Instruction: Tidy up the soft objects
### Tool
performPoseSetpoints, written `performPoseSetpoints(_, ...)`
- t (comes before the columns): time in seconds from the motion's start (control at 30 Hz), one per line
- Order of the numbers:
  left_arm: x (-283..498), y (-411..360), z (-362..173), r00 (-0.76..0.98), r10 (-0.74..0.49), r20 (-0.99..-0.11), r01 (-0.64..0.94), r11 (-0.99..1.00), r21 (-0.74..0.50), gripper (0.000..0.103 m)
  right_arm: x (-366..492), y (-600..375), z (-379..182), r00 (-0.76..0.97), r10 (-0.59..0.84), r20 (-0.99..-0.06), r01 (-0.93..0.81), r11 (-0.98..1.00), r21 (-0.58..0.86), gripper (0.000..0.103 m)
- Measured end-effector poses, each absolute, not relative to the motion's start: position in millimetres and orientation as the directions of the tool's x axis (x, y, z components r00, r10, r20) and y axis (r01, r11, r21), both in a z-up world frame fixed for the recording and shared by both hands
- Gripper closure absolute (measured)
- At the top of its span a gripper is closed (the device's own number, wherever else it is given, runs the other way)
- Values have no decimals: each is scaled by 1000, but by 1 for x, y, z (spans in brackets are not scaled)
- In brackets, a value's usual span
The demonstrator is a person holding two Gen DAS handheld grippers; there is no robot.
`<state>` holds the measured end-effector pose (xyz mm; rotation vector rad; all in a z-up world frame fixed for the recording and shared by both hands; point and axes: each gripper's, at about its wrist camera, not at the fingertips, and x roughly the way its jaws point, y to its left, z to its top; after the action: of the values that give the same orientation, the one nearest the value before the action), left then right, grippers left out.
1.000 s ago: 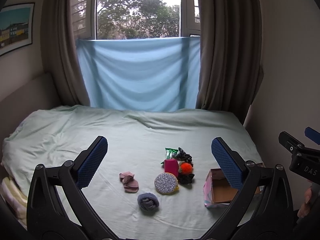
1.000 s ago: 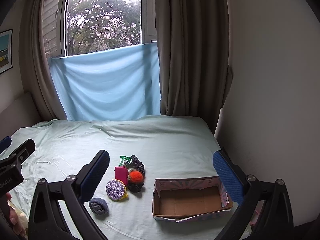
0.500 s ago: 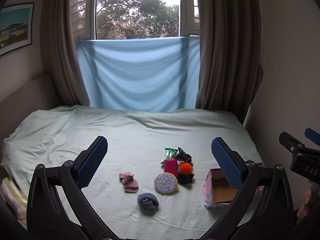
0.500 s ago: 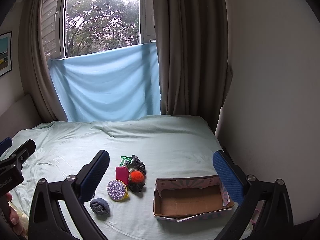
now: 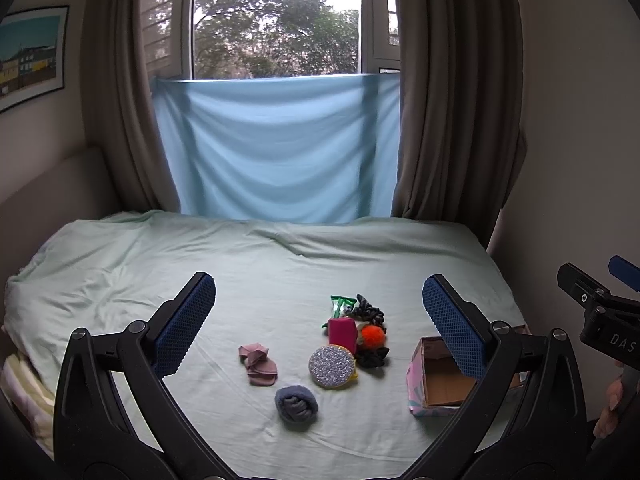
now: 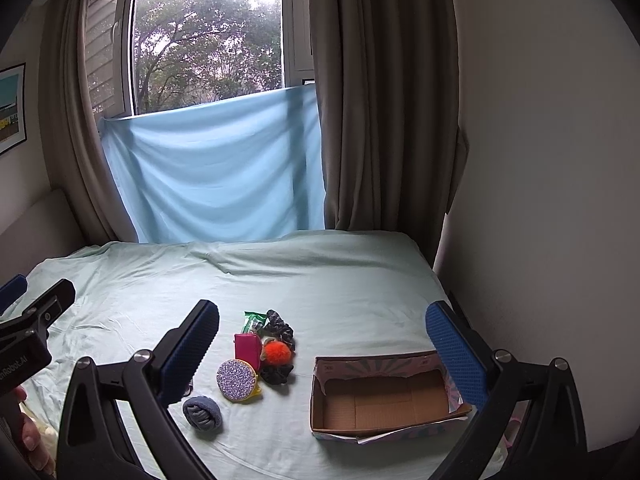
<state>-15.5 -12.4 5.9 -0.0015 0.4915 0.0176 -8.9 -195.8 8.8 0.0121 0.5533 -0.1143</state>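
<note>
**Open box, soft things beside it on the bed**

The bed (image 5: 168, 264), covered in a pale green sheet, carries everything. At its right side lies the cardboard box (image 6: 382, 400), open on top; the right wrist view looks straight into it and shows only its bare brown floor. The left wrist view sees just one end of the box (image 5: 434, 384), the rest hidden behind a finger.

Left of the box, apart from it, the soft things sit in a loose cluster: a rolled blue sock (image 6: 202, 414), a glittery round pad (image 6: 237, 380), a pink pouch (image 6: 248, 346), an orange pom-pom (image 6: 277, 352), dark scrunchies (image 6: 280, 326) and a green packet (image 6: 253, 320). A pink sock (image 5: 258, 364) shows only in the left wrist view.

The left tongs (image 5: 318, 324) and right tongs (image 6: 322, 346) both hang above the bed, spread wide, gripping nothing.
</note>
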Motion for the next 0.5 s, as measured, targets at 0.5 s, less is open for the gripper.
performPoseSetpoints(0.5, -17, -14, 4, 883, 16, -470, -17, 1000, 2, 0, -8, -196, 8, 846, -105, -523, 112, 993, -18, 0)
